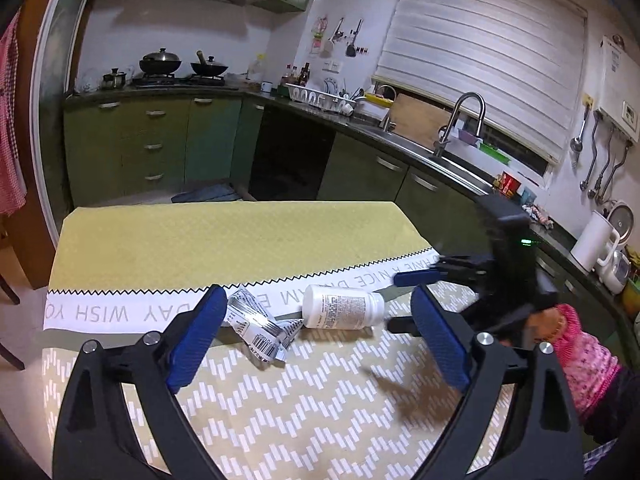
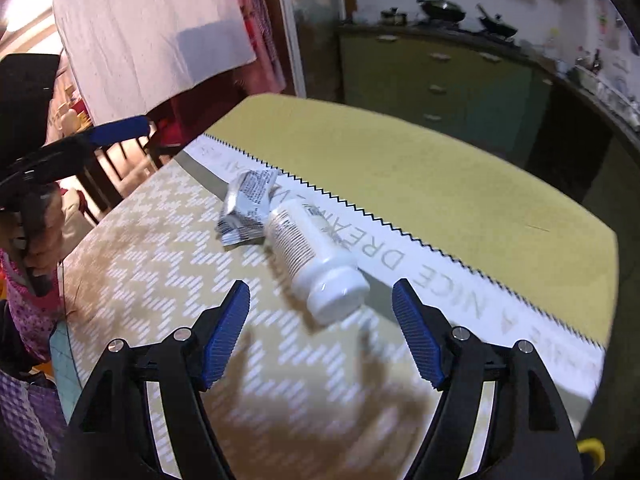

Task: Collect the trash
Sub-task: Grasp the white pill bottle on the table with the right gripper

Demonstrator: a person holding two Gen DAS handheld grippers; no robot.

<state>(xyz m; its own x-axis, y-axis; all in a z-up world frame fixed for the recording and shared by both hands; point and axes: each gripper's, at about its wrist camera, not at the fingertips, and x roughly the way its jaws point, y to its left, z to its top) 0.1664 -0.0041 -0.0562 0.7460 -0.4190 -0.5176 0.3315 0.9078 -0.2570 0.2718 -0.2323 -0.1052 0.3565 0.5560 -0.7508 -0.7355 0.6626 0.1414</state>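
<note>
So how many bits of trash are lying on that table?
2: a white bottle on its side mid-table, and a crumpled wrapper touching its base. Nothing else shows.

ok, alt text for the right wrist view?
Open right gripper faces a white bottle lying on its side, cap toward the camera, on a patterned tablecloth. A crumpled silver wrapper touches the bottle's far end.

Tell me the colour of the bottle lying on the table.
White bottle, cap included; clearest in the right wrist view.
</note>
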